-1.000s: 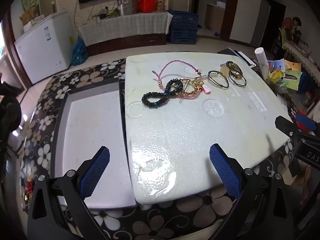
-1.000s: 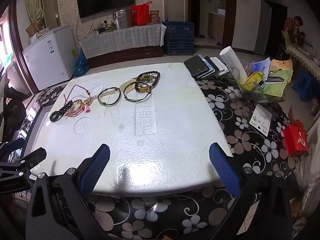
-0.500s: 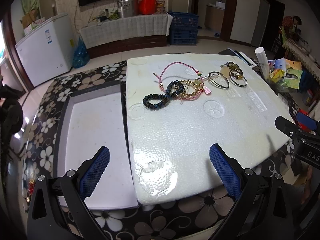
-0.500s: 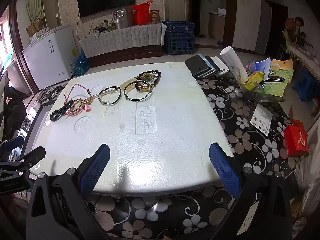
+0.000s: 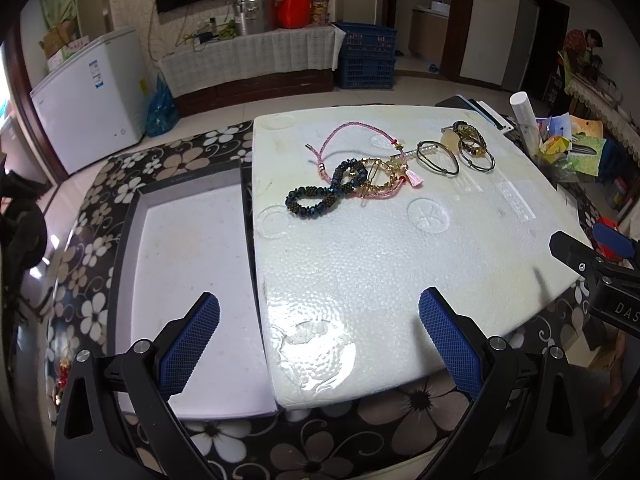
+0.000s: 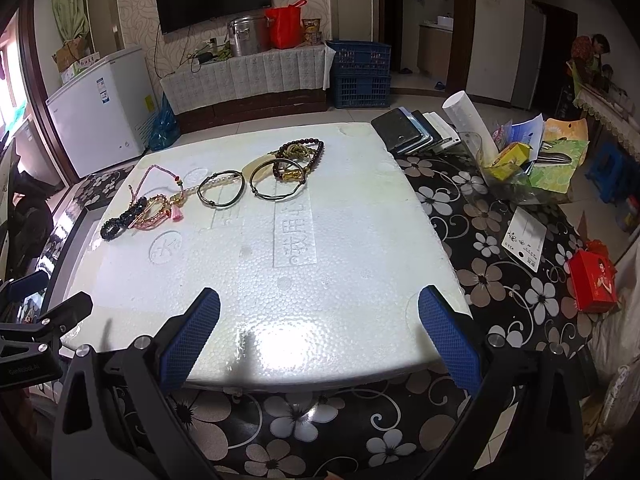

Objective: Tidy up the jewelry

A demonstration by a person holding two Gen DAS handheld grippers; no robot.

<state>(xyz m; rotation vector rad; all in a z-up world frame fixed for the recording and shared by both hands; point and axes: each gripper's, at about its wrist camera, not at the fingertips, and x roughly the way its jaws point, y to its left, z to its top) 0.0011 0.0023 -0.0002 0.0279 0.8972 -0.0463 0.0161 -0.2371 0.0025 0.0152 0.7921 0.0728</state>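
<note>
Several pieces of jewelry lie on a white foam board point(image 5: 360, 264): a dark blue beaded bracelet point(image 5: 320, 196), a pink cord bracelet point(image 5: 344, 140), a gold ring piece with a pink tassel point(image 5: 414, 178), two dark bangles point(image 5: 438, 158) and brown beads point(image 5: 468, 132). In the right wrist view they show as the blue bracelet point(image 6: 120, 220), bangles point(image 6: 222, 188) point(image 6: 278, 180) and brown beads point(image 6: 304, 152). My left gripper point(image 5: 320, 344) is open and empty over the board's near edge. My right gripper point(image 6: 320, 344) is open and empty, near the board's front edge.
A shallow grey box with a white lining point(image 5: 192, 280) sits left of the foam board. The flowered tablecloth point(image 6: 500, 280) holds books point(image 6: 416, 132), a white roll point(image 6: 468, 116), papers and a red box point(image 6: 592, 284) on the right.
Both grippers have shifted slightly forward toward the jewelry; the view has crept closer. Nothing was picked up or moved.
</note>
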